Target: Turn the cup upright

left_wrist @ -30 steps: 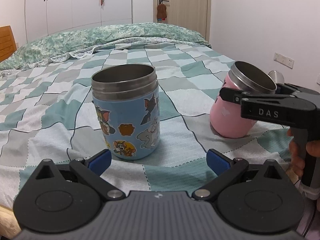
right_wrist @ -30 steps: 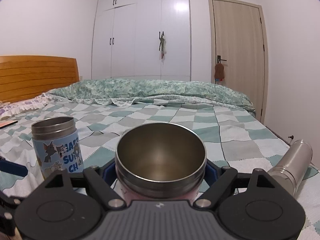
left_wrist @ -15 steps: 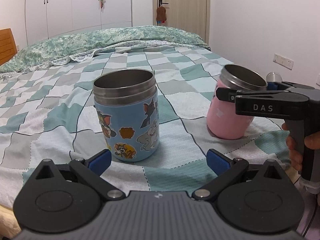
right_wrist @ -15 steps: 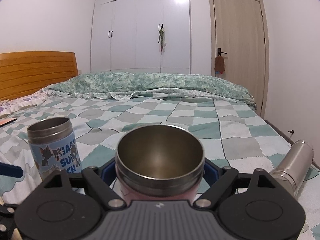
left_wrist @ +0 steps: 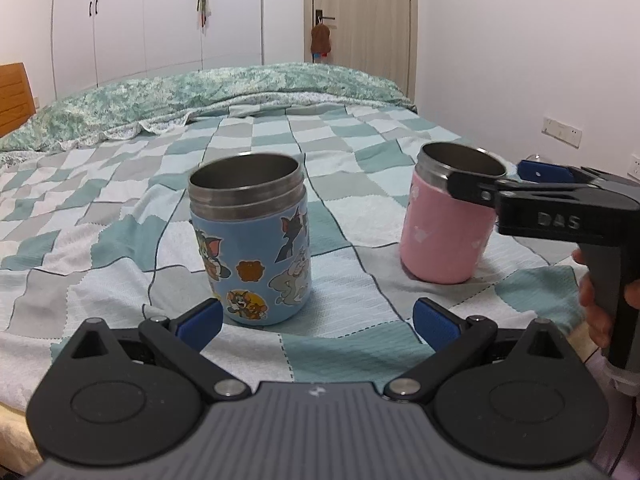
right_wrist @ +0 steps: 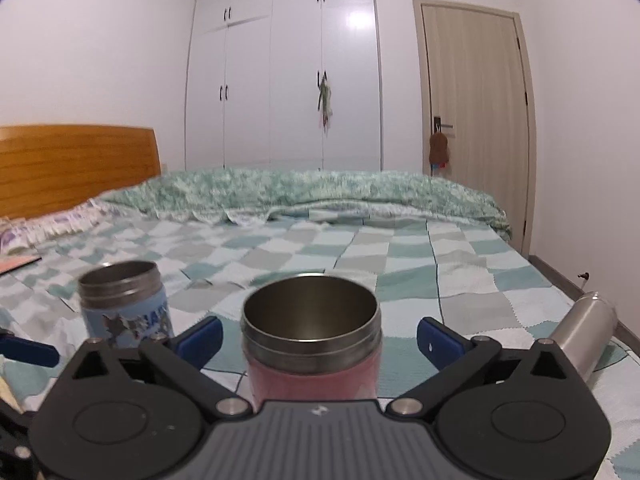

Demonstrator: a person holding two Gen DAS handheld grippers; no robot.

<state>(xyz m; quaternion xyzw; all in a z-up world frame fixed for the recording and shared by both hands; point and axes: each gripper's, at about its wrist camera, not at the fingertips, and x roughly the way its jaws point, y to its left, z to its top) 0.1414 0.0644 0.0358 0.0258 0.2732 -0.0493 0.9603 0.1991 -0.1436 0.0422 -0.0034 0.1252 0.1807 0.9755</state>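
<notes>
A pink steel cup (right_wrist: 312, 344) stands upright on the checked bedspread, mouth up. My right gripper (right_wrist: 318, 338) is open, its blue pads apart on either side of the cup's rim and clear of it. The pink cup also shows in the left wrist view (left_wrist: 446, 224), with the right gripper (left_wrist: 496, 178) around its rim. A blue cartoon-sticker cup (left_wrist: 250, 240) stands upright to the left and shows in the right wrist view (right_wrist: 126, 304). My left gripper (left_wrist: 318, 320) is open and empty just in front of the blue cup.
A steel bottle (right_wrist: 580, 334) lies on its side at the bed's right edge. A crumpled green quilt (right_wrist: 312, 196) lies across the far end, with a wooden headboard (right_wrist: 76, 164) at the left. A wall with sockets (left_wrist: 562, 132) is at the right.
The pink cup went from tilted to standing upright. My right gripper's pads have opened off the cup and drawn back slightly. My left gripper stayed open and backed off a little.
</notes>
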